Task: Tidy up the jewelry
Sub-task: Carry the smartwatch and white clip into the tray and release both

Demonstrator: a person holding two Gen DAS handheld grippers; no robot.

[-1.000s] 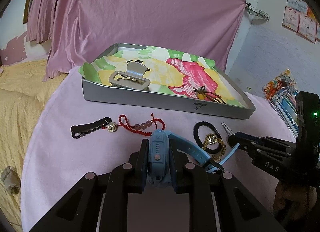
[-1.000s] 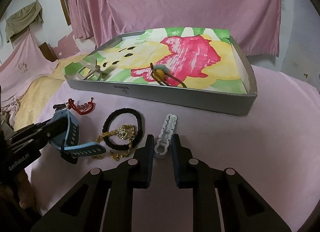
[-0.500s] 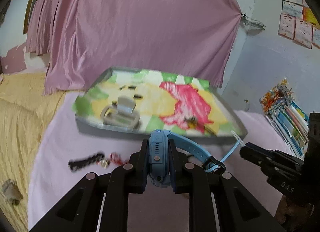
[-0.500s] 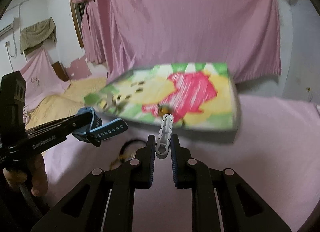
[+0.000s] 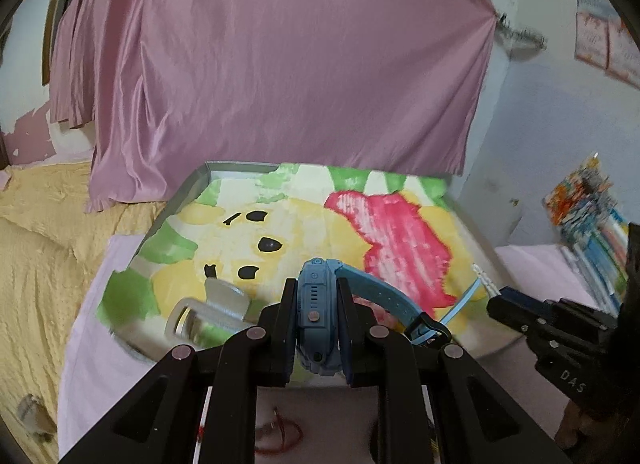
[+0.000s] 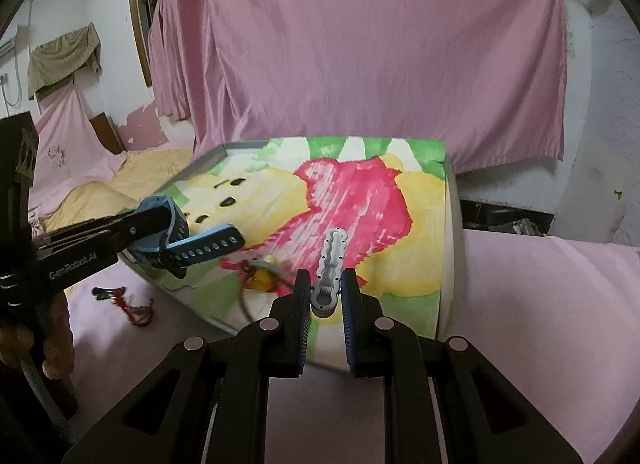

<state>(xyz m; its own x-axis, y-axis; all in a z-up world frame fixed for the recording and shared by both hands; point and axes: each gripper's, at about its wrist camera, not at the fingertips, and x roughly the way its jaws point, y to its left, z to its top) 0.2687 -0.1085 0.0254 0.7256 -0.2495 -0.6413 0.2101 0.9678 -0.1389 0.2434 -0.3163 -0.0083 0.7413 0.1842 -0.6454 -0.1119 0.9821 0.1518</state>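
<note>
Left gripper is clamped on a blue watch, strap hanging off to the right, held up over the near edge of the tray w/ the flower-print liner. Right gripper is clamped on a white hair clip, also above the tray. Grey claw clip and a beaded cord already sit inside. Red bracelet lies on the pink cloth outside, left of the tray.
</note>
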